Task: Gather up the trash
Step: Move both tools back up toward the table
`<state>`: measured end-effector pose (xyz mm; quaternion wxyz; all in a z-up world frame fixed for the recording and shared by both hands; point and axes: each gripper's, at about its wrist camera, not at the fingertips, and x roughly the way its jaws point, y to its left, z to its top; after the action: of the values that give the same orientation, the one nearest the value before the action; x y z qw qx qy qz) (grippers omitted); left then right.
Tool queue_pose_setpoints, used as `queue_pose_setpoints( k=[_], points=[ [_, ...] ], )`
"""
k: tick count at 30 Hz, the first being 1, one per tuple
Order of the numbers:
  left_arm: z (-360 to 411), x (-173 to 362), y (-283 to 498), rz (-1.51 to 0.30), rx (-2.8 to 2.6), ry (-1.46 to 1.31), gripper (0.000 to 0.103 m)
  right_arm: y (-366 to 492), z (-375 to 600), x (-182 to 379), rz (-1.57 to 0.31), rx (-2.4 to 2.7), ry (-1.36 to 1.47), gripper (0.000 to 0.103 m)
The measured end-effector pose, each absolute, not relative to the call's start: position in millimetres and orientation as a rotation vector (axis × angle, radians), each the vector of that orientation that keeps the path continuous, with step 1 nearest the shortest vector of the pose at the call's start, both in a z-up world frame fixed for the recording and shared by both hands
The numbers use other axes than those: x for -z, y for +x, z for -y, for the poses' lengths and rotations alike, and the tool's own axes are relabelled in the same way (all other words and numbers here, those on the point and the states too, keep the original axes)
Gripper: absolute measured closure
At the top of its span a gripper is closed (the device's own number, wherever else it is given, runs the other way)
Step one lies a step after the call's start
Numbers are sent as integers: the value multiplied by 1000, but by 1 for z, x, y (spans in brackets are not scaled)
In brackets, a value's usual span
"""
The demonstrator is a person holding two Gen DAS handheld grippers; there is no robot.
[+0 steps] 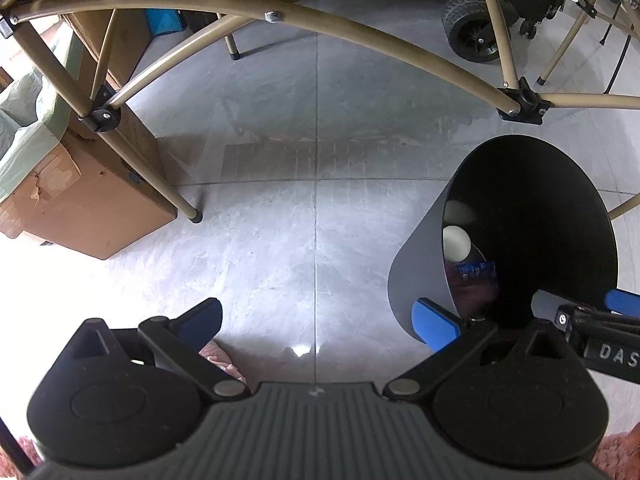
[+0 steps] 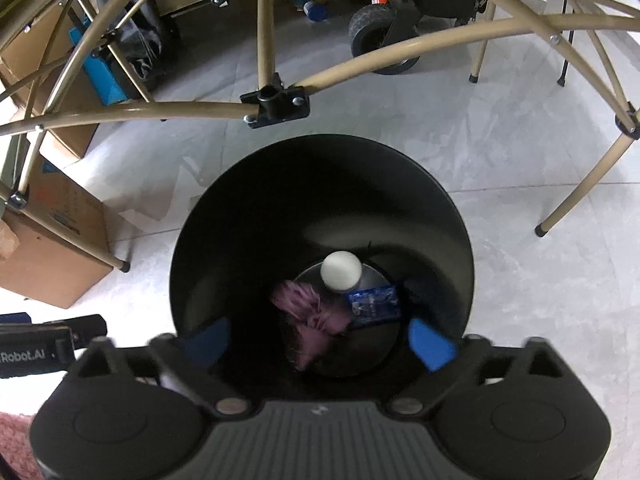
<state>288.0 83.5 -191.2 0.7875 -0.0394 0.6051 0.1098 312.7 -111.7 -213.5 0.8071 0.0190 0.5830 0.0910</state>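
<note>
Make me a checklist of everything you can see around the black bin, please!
Surface: grey tiled floor, bare and glossy near the bin.
Job's things: black bin standing upright; inside are a white round object, a blue wrapper and a blurred pink item.
Clutter: cardboard box on the floor to the left.
Grippers: right gripper above the bin mouth, jaws wide open with nothing gripped; left gripper over bare floor, jaws open and empty.
Cables: nothing seen close by.
Surroundings: tan folding table frame, wheeled black cart.
</note>
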Motion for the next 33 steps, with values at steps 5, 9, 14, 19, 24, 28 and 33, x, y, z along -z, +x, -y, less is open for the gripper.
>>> queue_pose_setpoints(
  k=[5,9,14,19,24,28,33],
  points=[
    [-83,191,288,-1304,-236,-85,0,312,112,211,-1244,-203,30,0],
    [-83,191,288,-1305,-236,-82,0,311,114,210,-1242,-203,27,0],
    [-83,191,288,-1305,-235,-82,0,311,113,209,-1242,-209,26,0],
    [-82,190,288,-1301,-234,-83,0,309,114,206,-1240,-215,35,0],
    [-80,185,286,-1286,-222,-87,0,305,115,197,-1220,-223,35,0],
    [-78,180,285,-1272,-210,-90,0,300,116,191,-1214,-234,25,0],
    [-77,176,282,-1259,-201,-88,0,289,124,175,-1183,-252,30,0]
  ],
)
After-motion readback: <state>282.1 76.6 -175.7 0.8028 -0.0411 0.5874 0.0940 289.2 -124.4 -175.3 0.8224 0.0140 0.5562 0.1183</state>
